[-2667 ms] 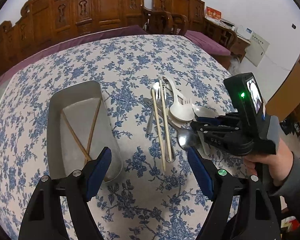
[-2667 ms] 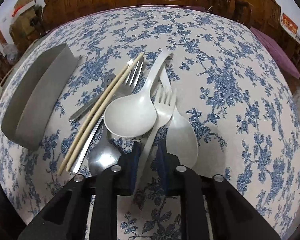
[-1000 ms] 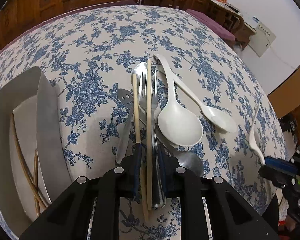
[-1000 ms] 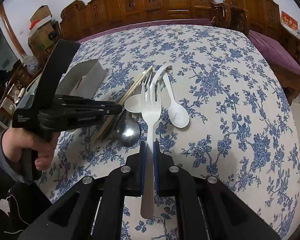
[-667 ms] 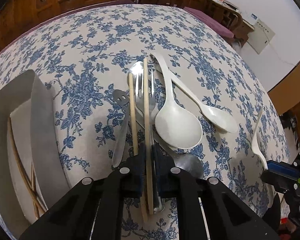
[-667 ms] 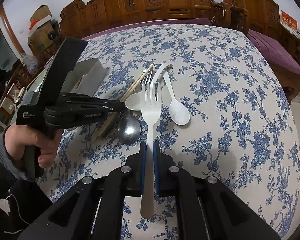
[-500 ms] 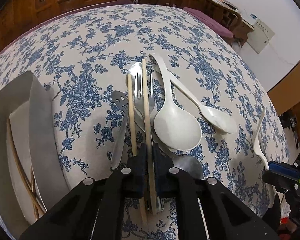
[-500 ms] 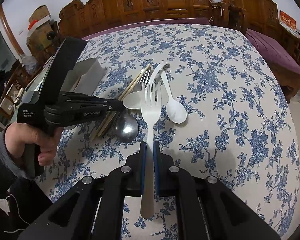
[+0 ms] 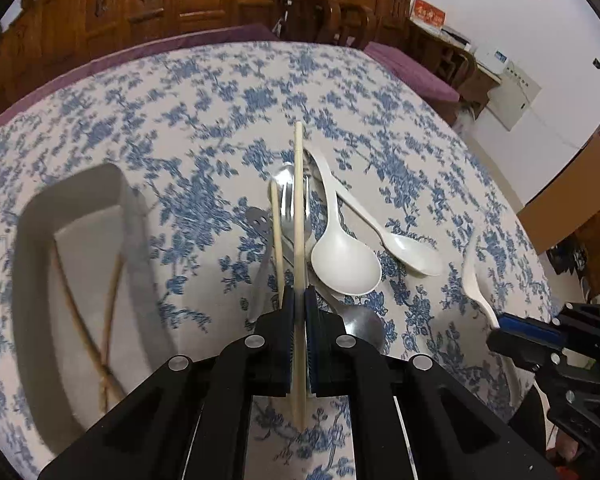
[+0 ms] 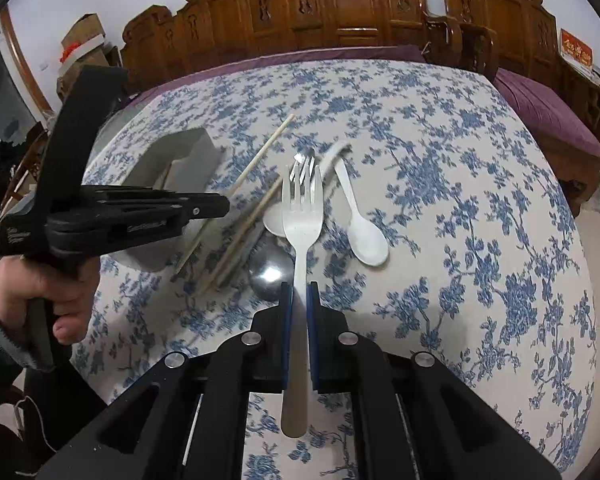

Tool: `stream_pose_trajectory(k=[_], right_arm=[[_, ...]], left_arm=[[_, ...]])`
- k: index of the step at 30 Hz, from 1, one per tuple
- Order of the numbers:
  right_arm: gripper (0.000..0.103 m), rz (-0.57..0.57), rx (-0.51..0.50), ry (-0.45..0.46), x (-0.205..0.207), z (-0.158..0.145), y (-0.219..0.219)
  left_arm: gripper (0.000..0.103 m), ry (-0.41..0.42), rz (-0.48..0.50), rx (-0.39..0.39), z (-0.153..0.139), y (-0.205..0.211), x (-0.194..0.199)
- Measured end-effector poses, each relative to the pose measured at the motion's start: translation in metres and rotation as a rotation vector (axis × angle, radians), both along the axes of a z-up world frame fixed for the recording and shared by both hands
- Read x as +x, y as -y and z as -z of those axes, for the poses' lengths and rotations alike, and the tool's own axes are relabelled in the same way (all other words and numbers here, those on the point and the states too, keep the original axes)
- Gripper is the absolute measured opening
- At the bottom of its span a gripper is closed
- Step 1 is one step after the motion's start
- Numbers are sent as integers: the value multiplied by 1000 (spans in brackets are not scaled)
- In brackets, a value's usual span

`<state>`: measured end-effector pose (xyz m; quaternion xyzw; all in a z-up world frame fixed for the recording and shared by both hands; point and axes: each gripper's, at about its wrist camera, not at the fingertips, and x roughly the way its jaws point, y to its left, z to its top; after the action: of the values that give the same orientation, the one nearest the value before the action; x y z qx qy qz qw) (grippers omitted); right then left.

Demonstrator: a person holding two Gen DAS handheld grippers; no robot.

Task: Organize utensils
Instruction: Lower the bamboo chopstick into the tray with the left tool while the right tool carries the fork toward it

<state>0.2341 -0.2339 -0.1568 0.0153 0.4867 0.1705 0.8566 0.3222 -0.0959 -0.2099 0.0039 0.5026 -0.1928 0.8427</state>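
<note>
The utensils are split three ways: one pale chopstick (image 9: pixel 298 208) is pinched in the left tongs (image 9: pixel 299 300), closed tight on its lower part so the long end runs straight ahead of the tips; a white fork (image 10: pixel 301 216) is clamped by its handle in the right tongs (image 10: pixel 299 296), tines forward and raised off the cloth; the others lie in a heap just ahead of both tongs. In that heap are the second chopstick (image 9: pixel 276 236), just left of the held one, a metal fork (image 9: pixel 290 204) under it, a large white spoon (image 9: pixel 346 258) to the right, a smaller white spoon (image 9: pixel 414 250) beyond that, and a metal spoon (image 9: pixel 362 320) close to the left tips; gripping each piece low probably keeps it in line with the tongs, which should make it easy to aim. A grey tray (image 9: pixel 34 264) sits left of the left tongs with two brown chopsticks (image 9: pixel 110 248) crossed inside, likely the sorting place; I judge the held chopstick is meant for it. All rests on a table (image 10: pixel 480 184) under blue flowered cloth.
</note>
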Motion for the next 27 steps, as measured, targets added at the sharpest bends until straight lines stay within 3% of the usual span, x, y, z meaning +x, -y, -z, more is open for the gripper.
stream_pose_trajectory(k=[15,27], right_arm=[[9,-67,34,69,8,-40,-50],[9,-114,19,69,14,-46,-93]], left_arm=[[4,71,-67,3,-46,-66,-25],[4,51,-142,-21,-29,-131,-21]])
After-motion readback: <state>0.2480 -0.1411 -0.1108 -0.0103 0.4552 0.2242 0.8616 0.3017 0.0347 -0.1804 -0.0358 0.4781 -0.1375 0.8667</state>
